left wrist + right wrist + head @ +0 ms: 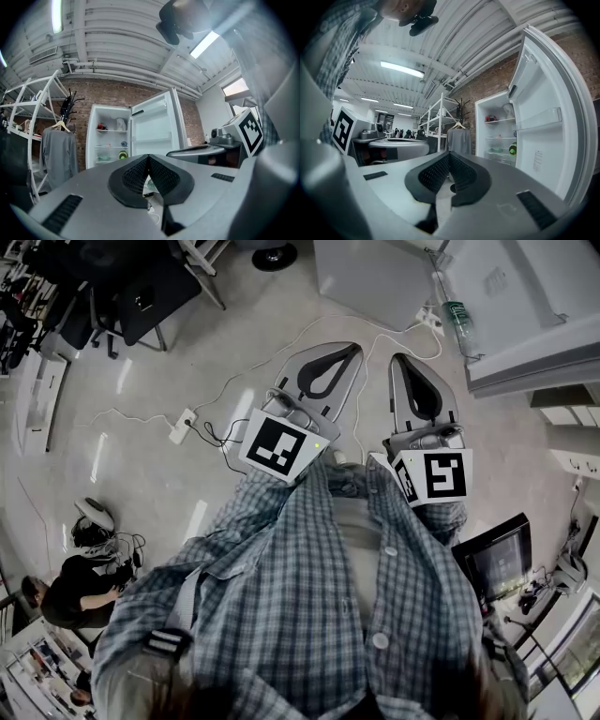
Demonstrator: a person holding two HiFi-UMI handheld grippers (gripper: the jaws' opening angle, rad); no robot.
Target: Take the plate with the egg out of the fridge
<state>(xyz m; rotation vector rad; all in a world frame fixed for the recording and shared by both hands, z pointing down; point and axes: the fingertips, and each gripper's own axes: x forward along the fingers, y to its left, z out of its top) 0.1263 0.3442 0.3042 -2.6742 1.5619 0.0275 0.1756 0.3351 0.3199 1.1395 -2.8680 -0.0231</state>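
Plate (104, 158) is most likely the pale flat dish on a lower shelf inside the fridge (91, 136); it is too small to show an egg, and it sits well apart from both tools. Nearest the camera, the left gripper (148, 159) has its black ribbed pads pressed together with nothing between them. The right gripper (449, 157) is the same, closed and empty. Both have smooth grey shells, carry black-and-white marker cubes and are aimed toward the fridge. A checked shirt (309, 587) shows behind them. Below is a pale glossy floor (141, 409) with white cables and a power strip (181, 425) lying on it. A grey garment on a hanger (58, 150) hangs to the left of the fridge, on a white tube-frame rack (42, 103). The fridge is white and boxy, and its door (154, 126) is swung wide to the right with its door bins facing out. On the top shelf are a red item (101, 126) and a white bag-like item (121, 123). A small blue thing (123, 144) sits on the middle shelf. A round green-yellow thing (123, 155) is on the lower shelf, to the right of the dish. A red brick wall (117, 91) stands behind the fridge. Above it a ribbed white ceiling (117, 42) carries pipes and tube lights.
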